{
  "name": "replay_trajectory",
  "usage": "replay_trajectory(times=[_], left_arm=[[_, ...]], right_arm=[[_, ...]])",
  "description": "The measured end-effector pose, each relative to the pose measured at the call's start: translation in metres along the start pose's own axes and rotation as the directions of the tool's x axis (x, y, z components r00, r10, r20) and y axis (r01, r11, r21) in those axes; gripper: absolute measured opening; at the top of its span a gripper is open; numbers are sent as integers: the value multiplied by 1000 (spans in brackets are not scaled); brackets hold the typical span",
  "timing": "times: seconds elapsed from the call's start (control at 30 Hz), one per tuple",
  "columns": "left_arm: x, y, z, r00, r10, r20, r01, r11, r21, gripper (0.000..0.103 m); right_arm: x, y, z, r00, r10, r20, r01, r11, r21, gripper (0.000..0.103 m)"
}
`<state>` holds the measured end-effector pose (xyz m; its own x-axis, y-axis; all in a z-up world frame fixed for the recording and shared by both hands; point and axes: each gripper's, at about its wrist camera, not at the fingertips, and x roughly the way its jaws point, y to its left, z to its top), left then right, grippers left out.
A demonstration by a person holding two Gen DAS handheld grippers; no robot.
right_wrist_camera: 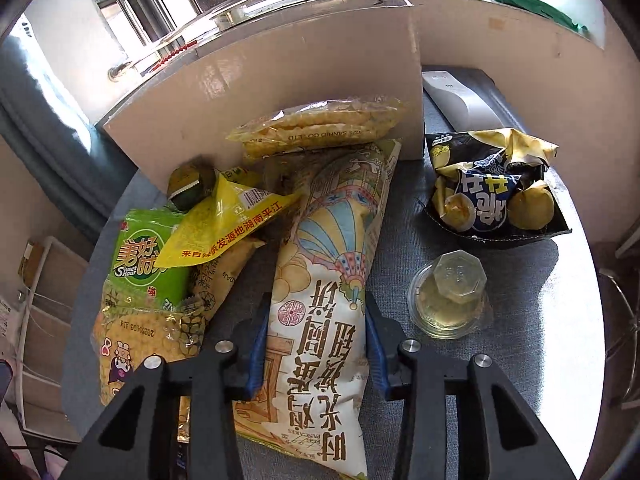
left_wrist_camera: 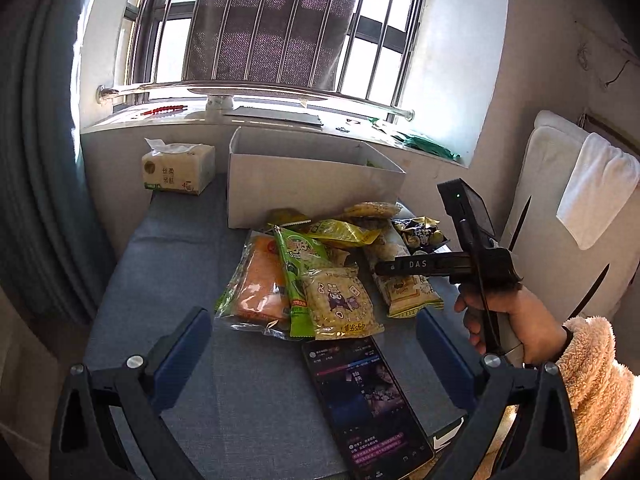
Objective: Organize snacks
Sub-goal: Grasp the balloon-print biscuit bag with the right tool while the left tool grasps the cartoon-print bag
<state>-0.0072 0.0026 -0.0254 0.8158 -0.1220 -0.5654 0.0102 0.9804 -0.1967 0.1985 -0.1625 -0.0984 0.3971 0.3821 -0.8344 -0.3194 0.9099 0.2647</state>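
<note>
The right claw (right_wrist_camera: 316, 344) is closing narrow on the long cream-and-yellow printed plastic pancake packet (right_wrist_camera: 320, 280), its blue pads pressing the packet's sides near the lower middle. The packet is lying on the blue-grey fabric-covered counter (right_wrist_camera: 400, 264), its far end leaning into the snack pile in front of the white cardboard box (right_wrist_camera: 280, 80). It is looking light, soft and crinkly, with brittle contents, so a gentle mid-body hold is probably suiting it best. The left claw (left_wrist_camera: 316, 356) is hanging wide and empty above a black phone (left_wrist_camera: 368, 404).
</note>
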Motion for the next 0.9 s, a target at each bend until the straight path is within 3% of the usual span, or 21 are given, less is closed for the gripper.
replay_trajectory(times=[0.23,0.47,0.73,0.9], left_arm=[[9,-7,1,1000,-6,-25,6,1000,25,103],[38,-33,5,996,28,-86,-15,990,142,103],[106,-82,10,971,196,-134,-144,934,326,103],[145,-96,4,933,340,-121,-266,875,405,103]], right_arm=[[-48,-6,-29,999,18,30,-17,1000,-25,40],[-109,-21,-76,991,60,121,-62,998,8,40],[-128,-43,-98,980,55,189,-74,993,92,40],[-127,-49,-103,978,76,194,-99,989,108,40]])
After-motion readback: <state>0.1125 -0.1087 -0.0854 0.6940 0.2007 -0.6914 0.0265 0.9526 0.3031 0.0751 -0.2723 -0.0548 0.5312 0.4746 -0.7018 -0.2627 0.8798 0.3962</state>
